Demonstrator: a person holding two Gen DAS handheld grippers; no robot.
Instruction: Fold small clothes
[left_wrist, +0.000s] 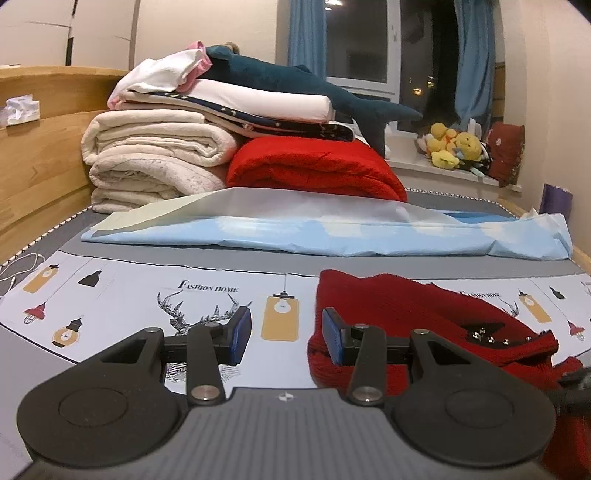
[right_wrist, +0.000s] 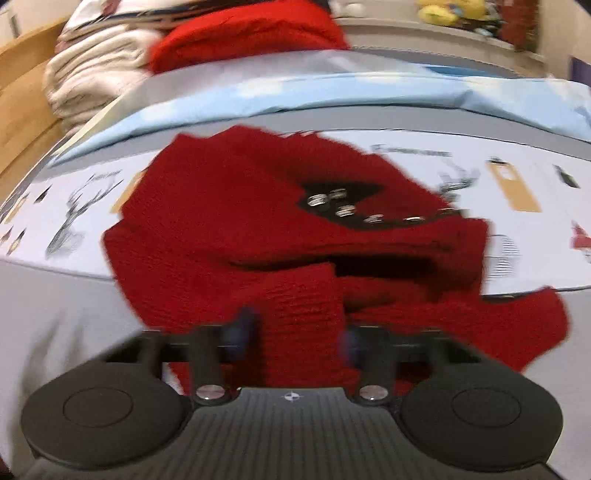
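A small red knitted garment with a black studded patch lies on the printed sheet of the bed. My left gripper is open and empty just left of the garment's left edge, its right pad against the knit. In the blurred right wrist view the garment fills the middle, studs showing. My right gripper is open, with a strip of red sleeve lying between its pads.
At the back stand folded cream blankets, a red blanket, white linen and a blue plush shark. A light blue sheet lies across the bed. A wooden bed frame is on the left. Yellow plush toys sit on the sill.
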